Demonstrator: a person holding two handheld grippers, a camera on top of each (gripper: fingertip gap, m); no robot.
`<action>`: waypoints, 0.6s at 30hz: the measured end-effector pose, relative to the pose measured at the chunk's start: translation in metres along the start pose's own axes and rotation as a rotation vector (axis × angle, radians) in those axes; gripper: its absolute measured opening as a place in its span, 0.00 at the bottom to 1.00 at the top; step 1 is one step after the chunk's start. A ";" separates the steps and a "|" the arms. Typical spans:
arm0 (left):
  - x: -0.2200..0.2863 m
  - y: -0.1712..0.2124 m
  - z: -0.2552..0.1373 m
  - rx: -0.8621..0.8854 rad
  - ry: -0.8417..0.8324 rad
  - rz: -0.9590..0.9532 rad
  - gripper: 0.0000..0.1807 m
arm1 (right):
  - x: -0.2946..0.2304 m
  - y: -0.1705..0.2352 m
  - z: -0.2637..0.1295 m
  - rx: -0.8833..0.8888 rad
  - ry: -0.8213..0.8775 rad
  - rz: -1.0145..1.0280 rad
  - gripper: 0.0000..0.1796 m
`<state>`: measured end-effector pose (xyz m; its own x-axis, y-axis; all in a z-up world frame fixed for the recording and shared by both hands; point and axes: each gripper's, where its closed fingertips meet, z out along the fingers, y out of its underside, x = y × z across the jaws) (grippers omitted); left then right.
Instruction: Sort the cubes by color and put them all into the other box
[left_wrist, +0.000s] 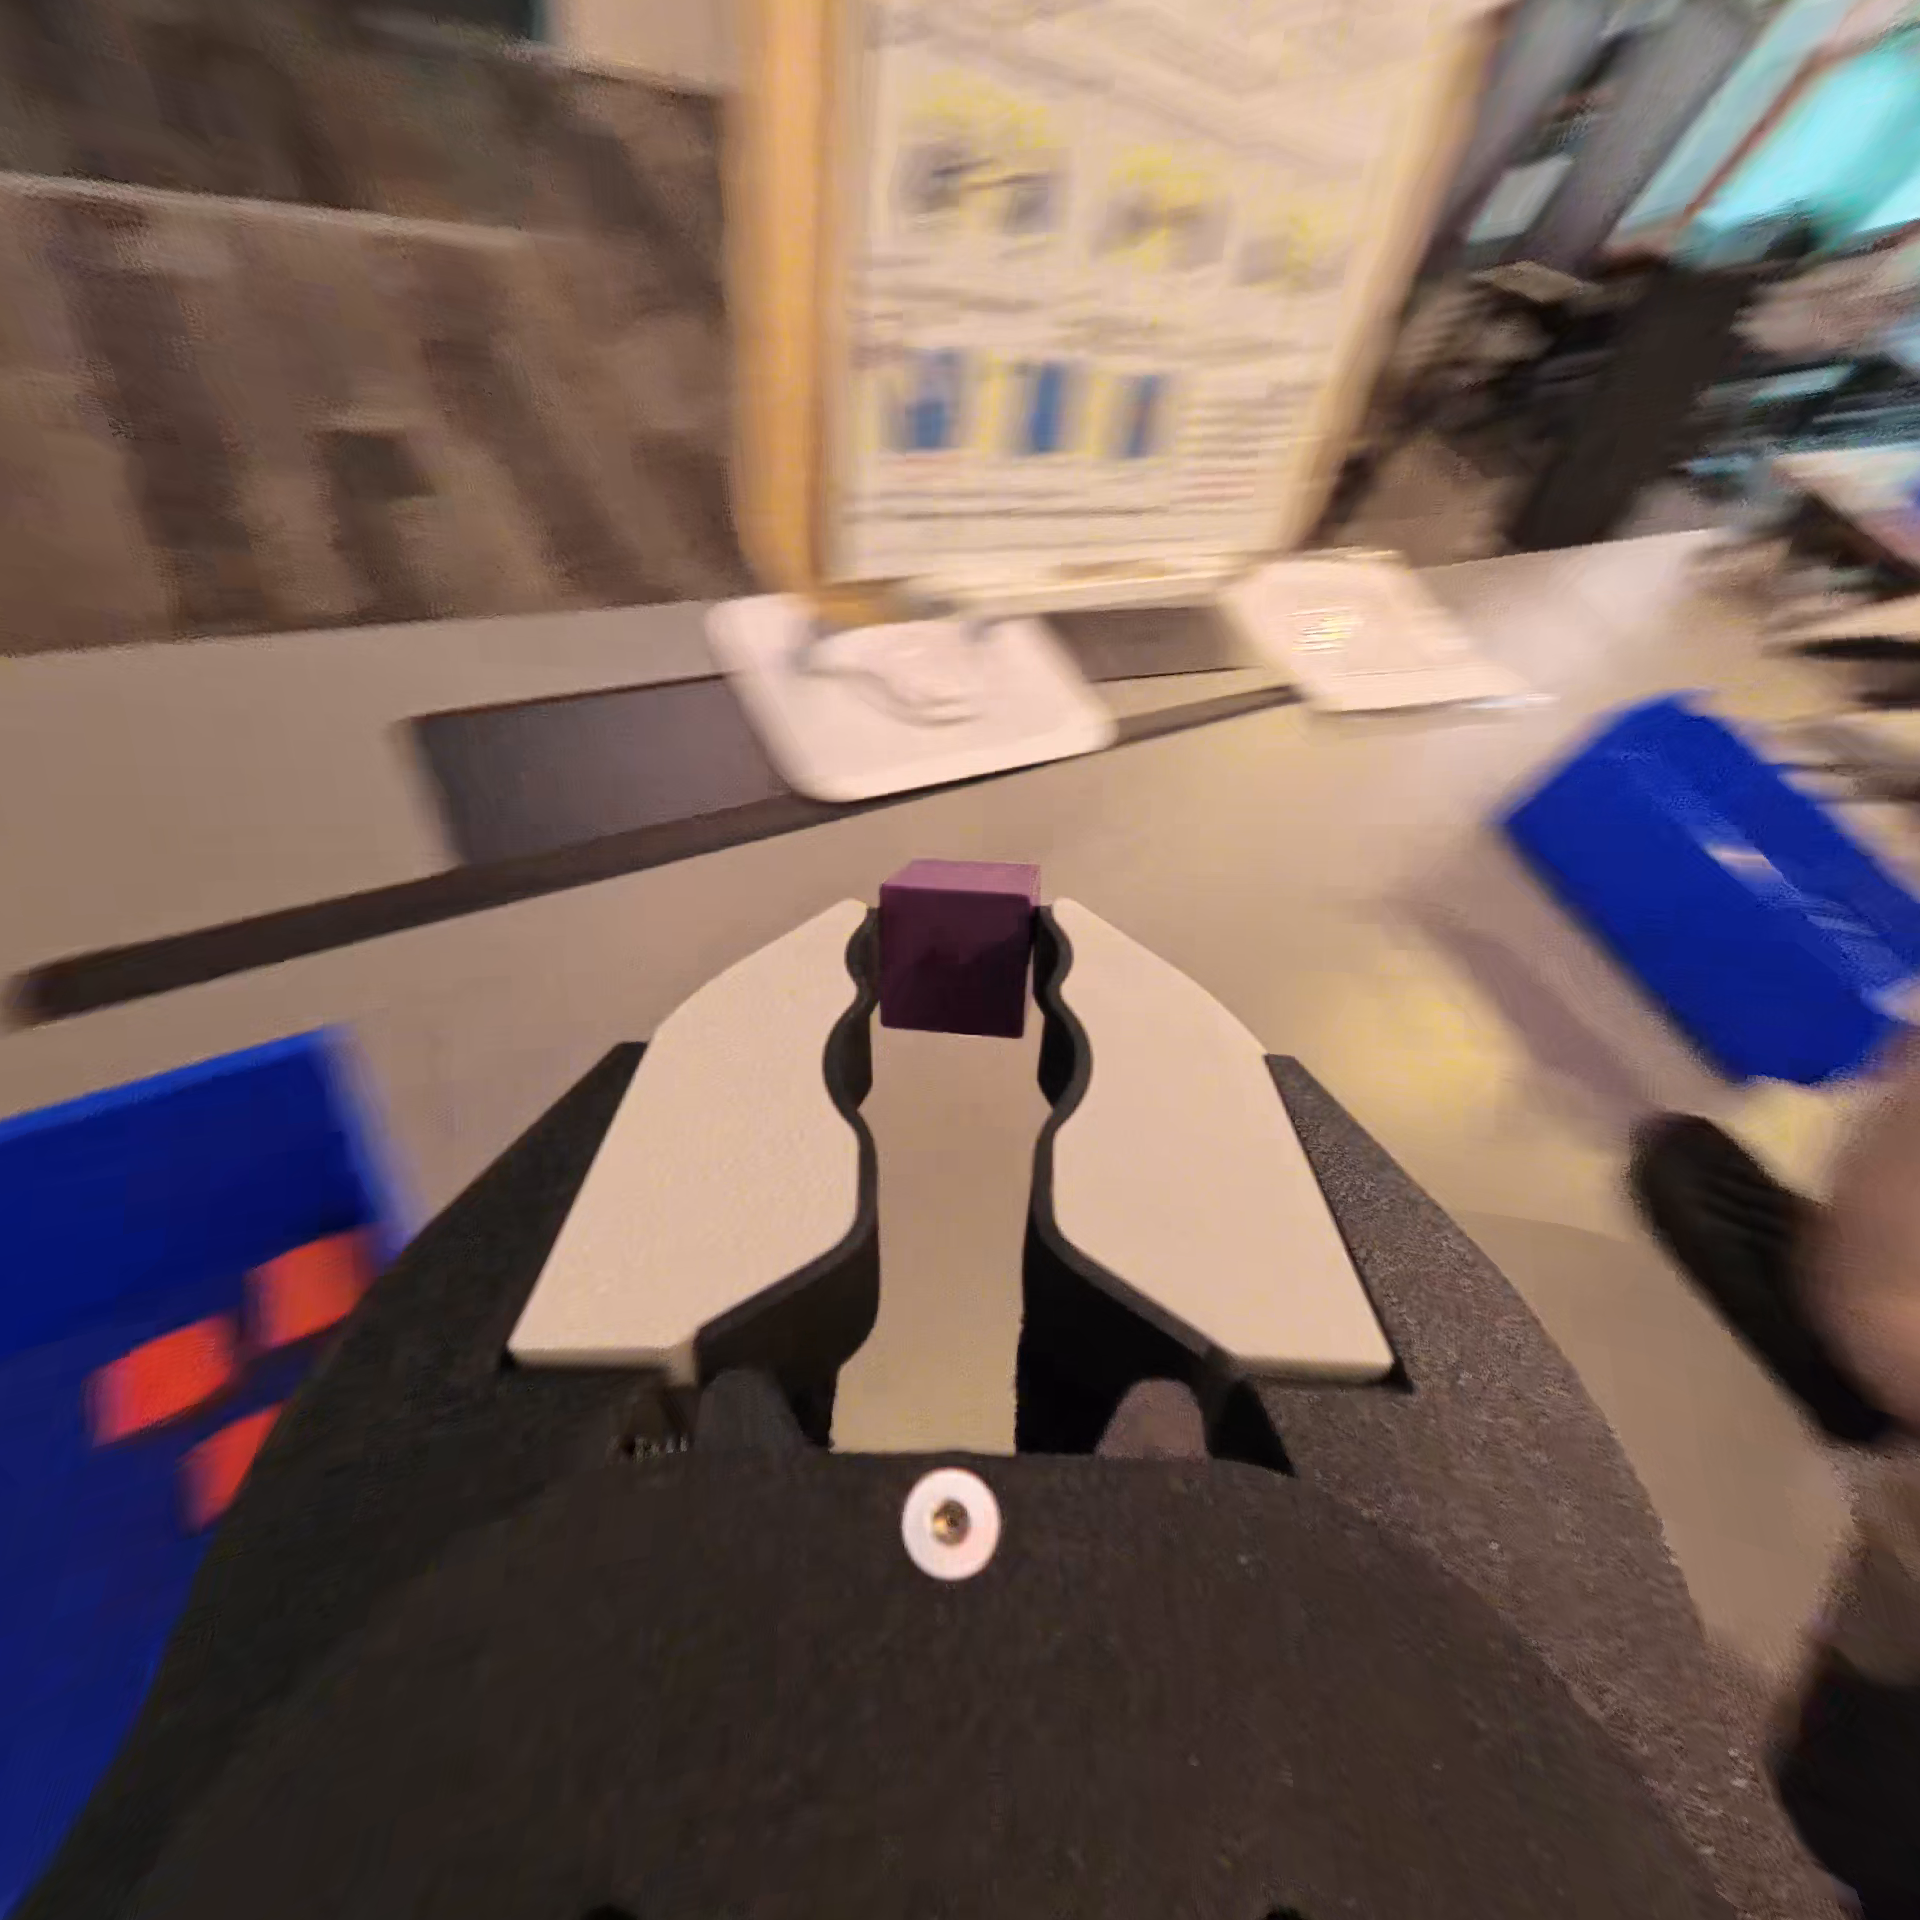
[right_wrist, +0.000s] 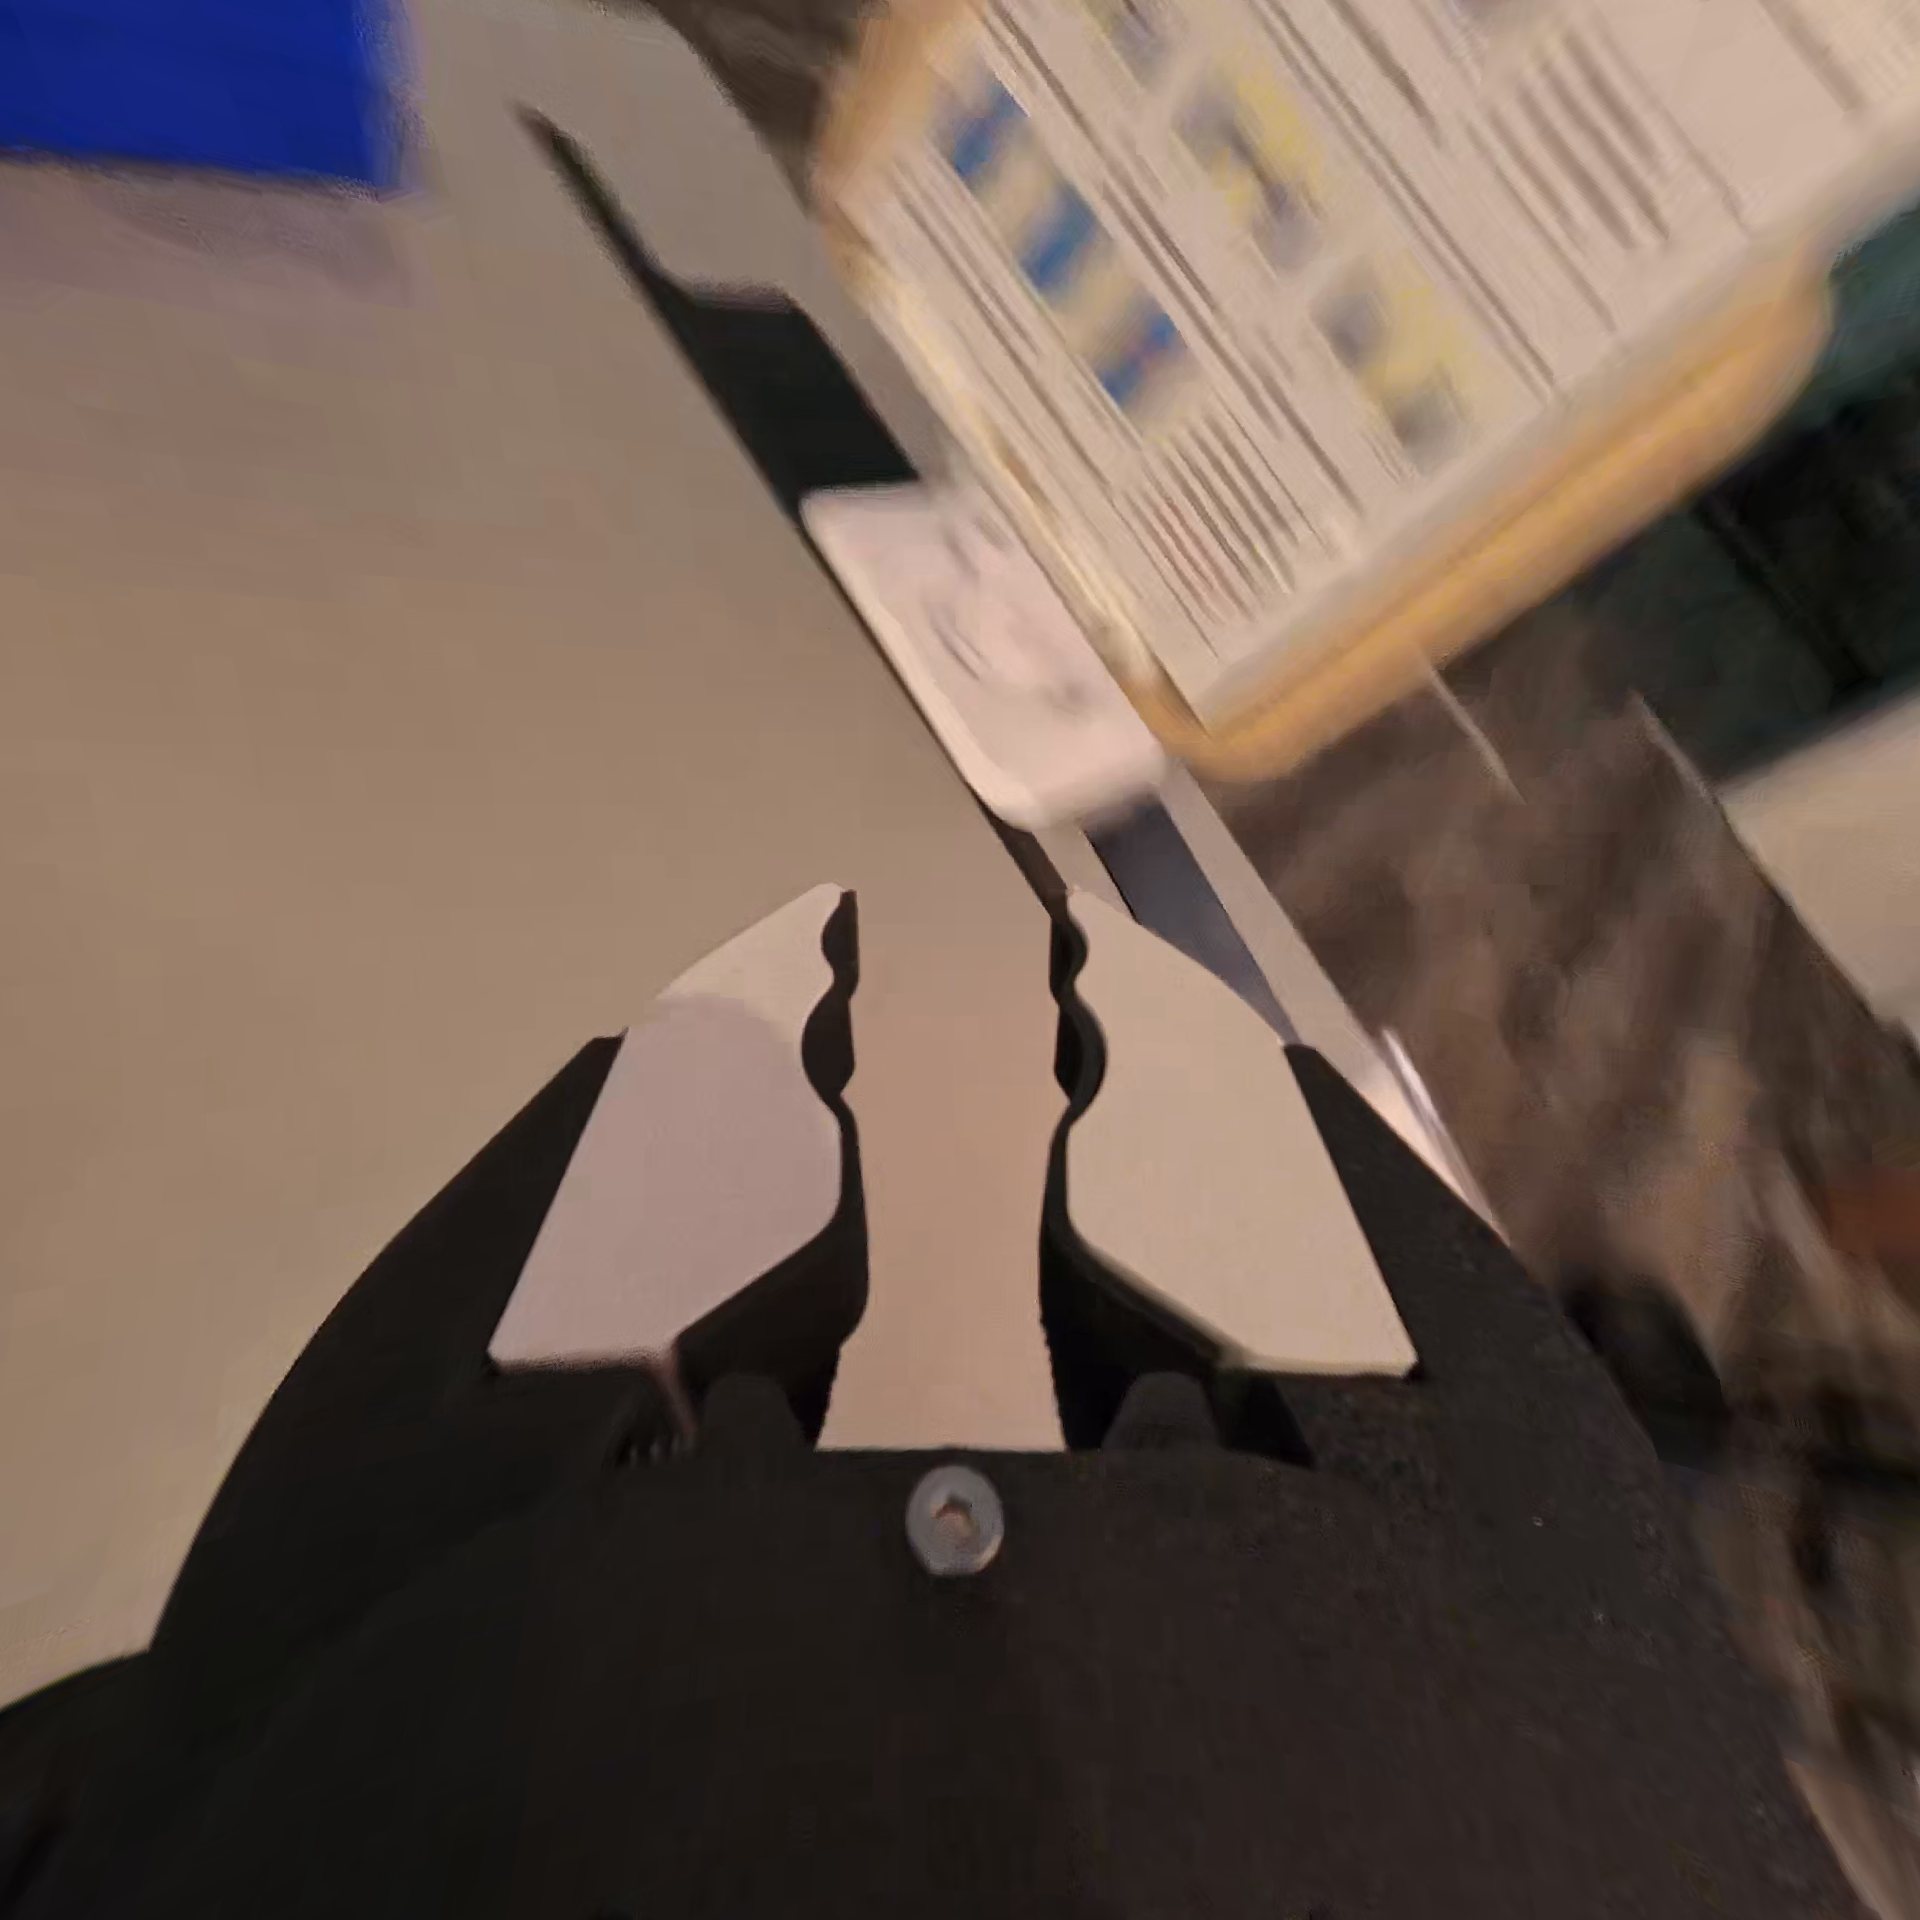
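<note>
The worktop (left_wrist: 1195, 862) is bare in the middle, with room to pass. A blue box (left_wrist: 156, 1299) stands low on the left and another blue box (left_wrist: 1725, 894) on the right. A poster board (left_wrist: 1060, 312) blocks the far edge.

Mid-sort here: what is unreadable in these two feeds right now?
- Left wrist view: contents of left blue box smeared by motion blur; the red cubes can't be counted.
- Left wrist view: right blue box blurred, interior unseen.
- Right wrist view: blue box cut off by the edge.
</note>
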<state>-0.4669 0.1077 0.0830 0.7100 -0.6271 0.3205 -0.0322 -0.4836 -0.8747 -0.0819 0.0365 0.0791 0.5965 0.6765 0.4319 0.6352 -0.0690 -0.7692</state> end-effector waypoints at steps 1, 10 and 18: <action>0.034 -0.002 0.006 0.018 0.111 0.009 0.15 | -0.029 -0.028 0.006 0.123 -0.117 -0.064 0.19; 0.227 0.016 0.046 -0.064 0.604 0.070 0.15 | -0.132 -0.120 0.031 0.471 -0.192 -0.351 0.29; 0.246 0.024 0.063 -0.066 0.751 -0.026 0.15 | -0.127 -0.134 0.028 0.555 -0.056 -0.363 0.28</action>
<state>-0.2483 -0.0199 0.1176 0.0414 -0.8512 0.5232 -0.0807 -0.5248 -0.8474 -0.2570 -0.0191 0.1142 0.3565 0.6241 0.6953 0.4349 0.5478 -0.7146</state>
